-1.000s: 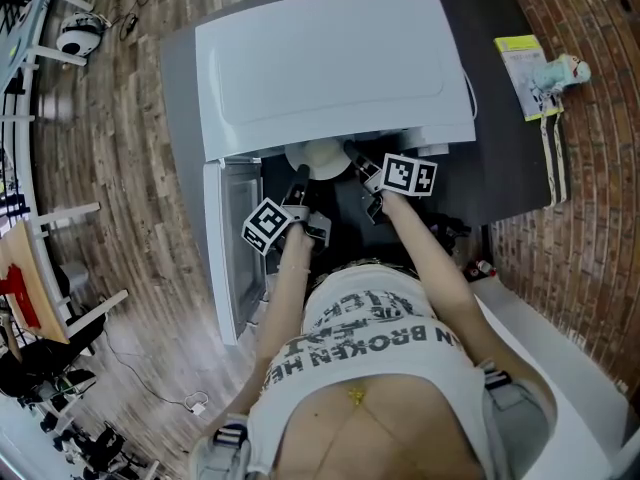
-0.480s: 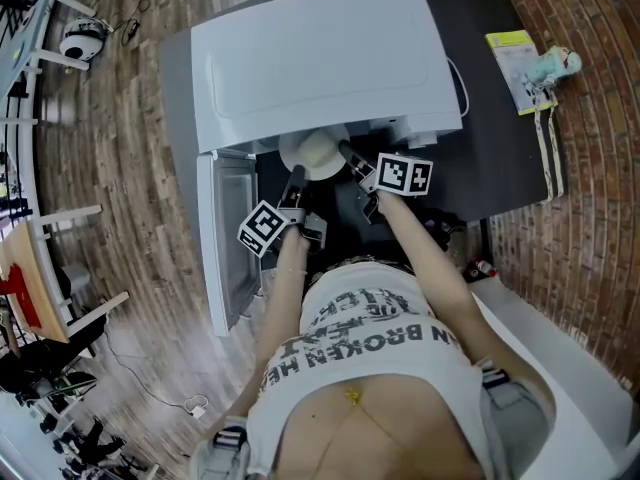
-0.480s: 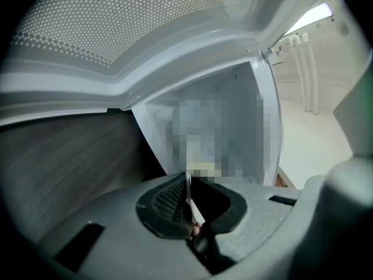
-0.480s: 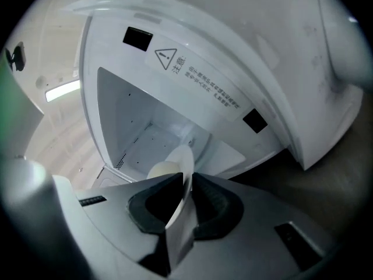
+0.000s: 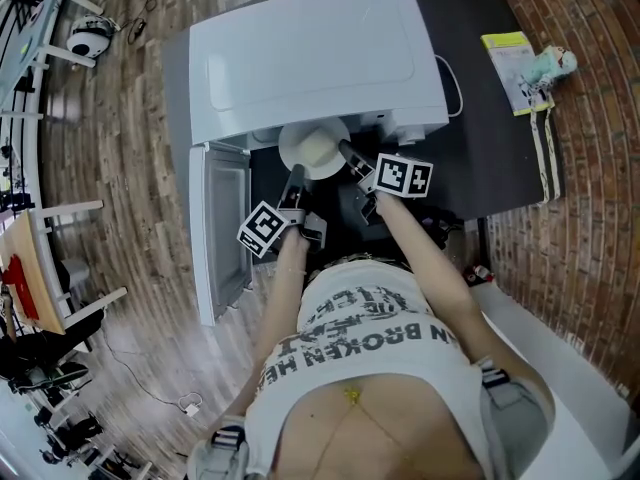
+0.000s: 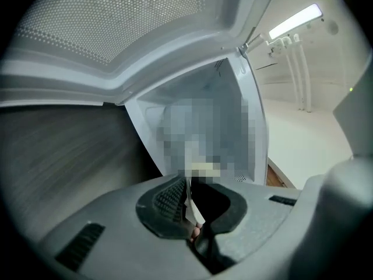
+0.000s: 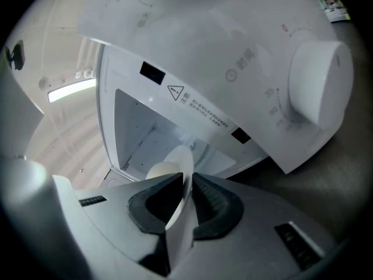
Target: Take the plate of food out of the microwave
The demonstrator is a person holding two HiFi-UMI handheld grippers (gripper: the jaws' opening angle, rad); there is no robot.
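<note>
**Head view**
- Microwave (image 5: pixel 320 58): white, on a dark table (image 5: pixel 500 128). Its door (image 5: pixel 222 233) is swung open, off to the left of the left gripper (image 5: pixel 296 175).
- Plate (image 5: pixel 313 151): white and round, at the mouth of the microwave, its far part under the front edge of the top. It lies between the two grippers.
- Left gripper: tip on the plate's near-left rim.
- Right gripper (image 5: pixel 346 152): tip on the plate's right rim.
- Booklet (image 5: pixel 512 63) and small toy (image 5: pixel 556 65): at the table's edge, well to the right of the right gripper.

**Left gripper view**
- Jaws: drawn almost together, clamped on the plate's thin white rim. The rim stands edge-on between the ribbed pads (image 6: pixel 163 200).
- Door: its dotted mesh panel spreads above the jaws.
- Microwave: the open white cavity is straight ahead of the jaws.

**Right gripper view**
- Jaws: closed on the plate's rim. The plate runs edge-on forward from between the pads.
- Food (image 7: pixel 161 169): a pale rounded lump on the plate, just past the left jaw.
- Knob (image 7: pixel 319 80): white and round, on the control panel, up and to the right of the jaws.
- Microwave: the cavity opens ahead of the jaws, with a warning label on the frame above.
</note>
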